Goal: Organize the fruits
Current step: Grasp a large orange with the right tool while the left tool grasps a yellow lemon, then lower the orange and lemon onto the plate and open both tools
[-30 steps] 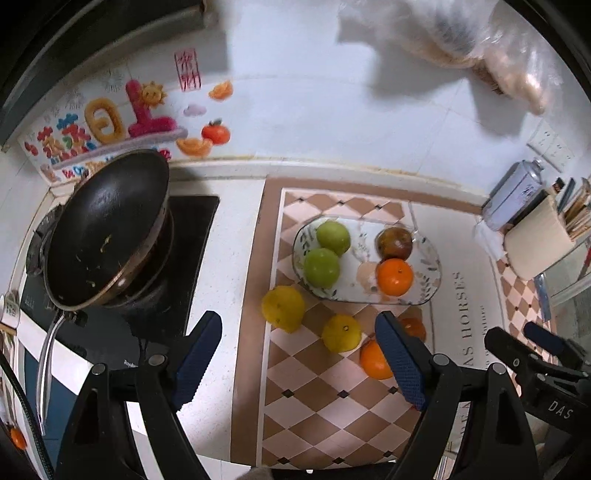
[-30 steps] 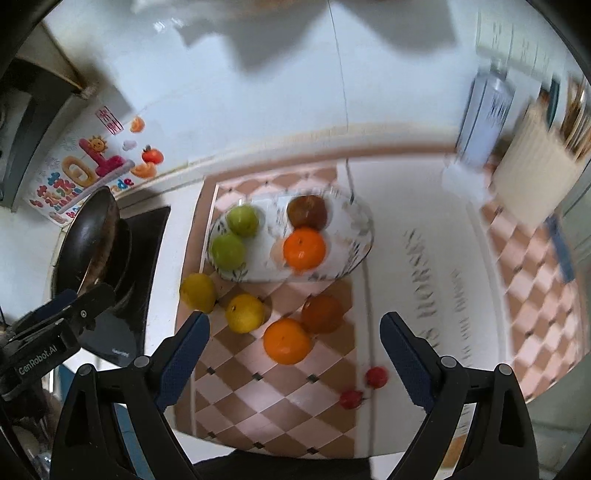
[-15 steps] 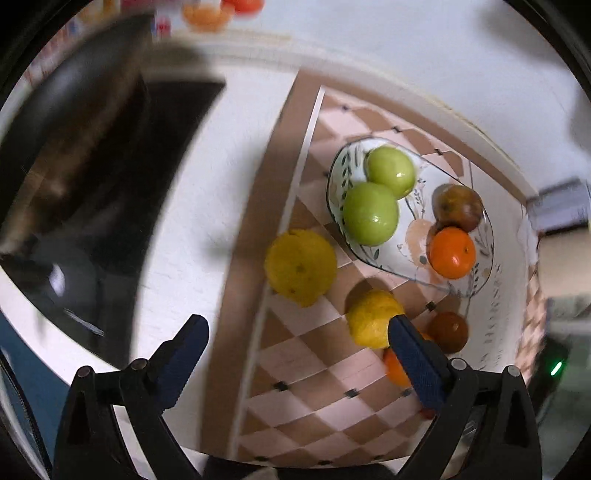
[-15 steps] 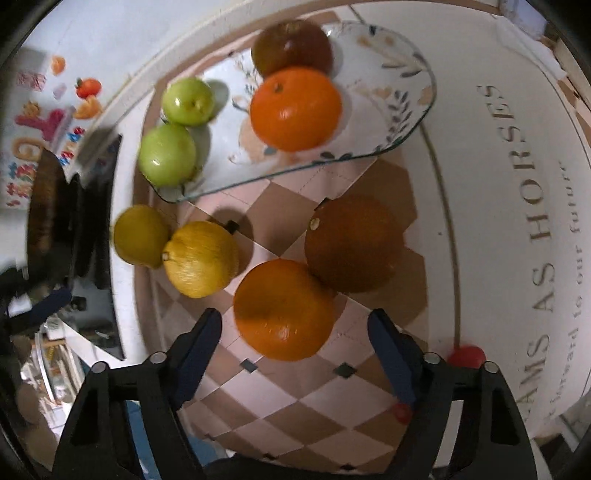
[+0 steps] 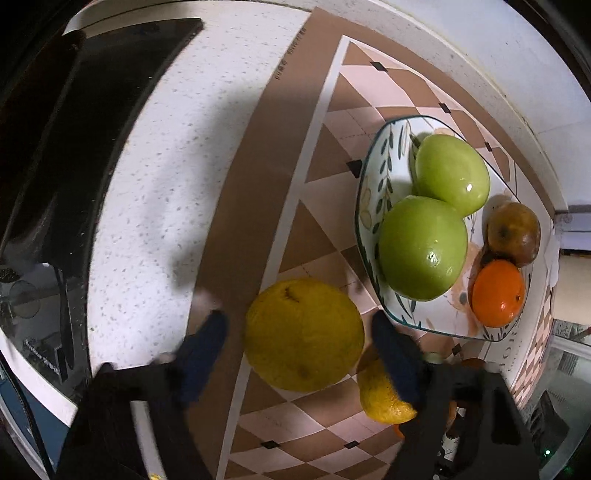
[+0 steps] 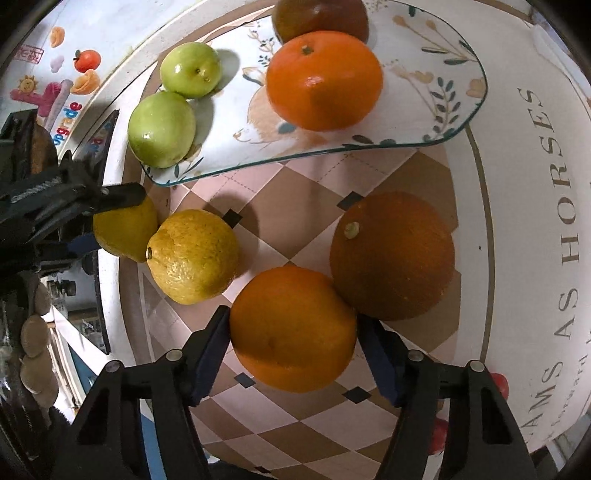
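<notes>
Both tongs have just been closing: the right gripper [image 6: 293, 332] has its pads pressed on an orange [image 6: 293, 328], while the left gripper [image 5: 299, 332] brackets a yellow citrus [image 5: 303, 334], slim gaps showing either side. At 1 o'clock sits the plate [image 5: 373, 192]. Only the right wrist view shows a dark orange [image 6: 392, 255] touching the held one at 2 o'clock.

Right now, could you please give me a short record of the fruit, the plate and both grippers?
On plate: two green apples, one orange, one dark brownish fruit
Loose on mat: two yellow citrus, one orange, one dark orange
Left gripper: jaws just closing around yellow citrus, small gaps visible
Right gripper: jaws just closing, pads against loose orange
</notes>
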Demonstrator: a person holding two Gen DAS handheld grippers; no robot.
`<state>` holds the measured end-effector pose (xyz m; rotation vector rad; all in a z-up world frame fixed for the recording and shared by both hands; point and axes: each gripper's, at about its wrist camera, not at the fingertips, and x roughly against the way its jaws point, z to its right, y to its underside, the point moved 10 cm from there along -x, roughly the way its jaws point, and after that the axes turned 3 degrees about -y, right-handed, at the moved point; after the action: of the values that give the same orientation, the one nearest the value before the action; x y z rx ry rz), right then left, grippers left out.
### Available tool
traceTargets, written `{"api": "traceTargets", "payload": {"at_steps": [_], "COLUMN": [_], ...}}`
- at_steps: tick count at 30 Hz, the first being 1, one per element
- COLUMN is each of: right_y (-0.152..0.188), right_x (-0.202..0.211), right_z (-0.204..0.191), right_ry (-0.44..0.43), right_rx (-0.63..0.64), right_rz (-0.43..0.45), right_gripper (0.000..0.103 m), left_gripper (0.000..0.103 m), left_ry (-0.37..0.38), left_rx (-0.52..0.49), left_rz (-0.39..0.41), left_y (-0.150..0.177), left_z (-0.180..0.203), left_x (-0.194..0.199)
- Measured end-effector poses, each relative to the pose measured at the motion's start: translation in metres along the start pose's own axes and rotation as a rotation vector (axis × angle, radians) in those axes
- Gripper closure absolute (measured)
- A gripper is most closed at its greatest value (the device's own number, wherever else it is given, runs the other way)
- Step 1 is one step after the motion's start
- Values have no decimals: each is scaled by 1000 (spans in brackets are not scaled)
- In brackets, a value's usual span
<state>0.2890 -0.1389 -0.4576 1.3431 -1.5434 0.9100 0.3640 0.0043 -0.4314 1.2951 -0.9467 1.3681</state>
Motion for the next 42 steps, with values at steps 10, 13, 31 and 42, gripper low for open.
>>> {"api": "traceTargets", "payload": {"at_steps": [10, 13, 31, 42], "right_y": [18, 31, 44, -21], "right_x": [1, 2, 11, 116], "right_z": [-2, 3, 13, 46], "right_ry": [57, 62, 39, -115], "right_rx": [66, 74, 44, -83], "right_rz": [-56, -80, -54, 132], "right_gripper": [36, 36, 36, 36], "left_gripper": [41, 41, 41, 41], "left_ry": [-15, -25, -57, 84], "left_rx": [-88, -162, -234, -323], "left_rz": [40, 25, 30, 186], "left_y": [44, 82, 143, 68], "left_z": [13, 21, 24, 103], "left_x": [13, 11, 6, 116]}}
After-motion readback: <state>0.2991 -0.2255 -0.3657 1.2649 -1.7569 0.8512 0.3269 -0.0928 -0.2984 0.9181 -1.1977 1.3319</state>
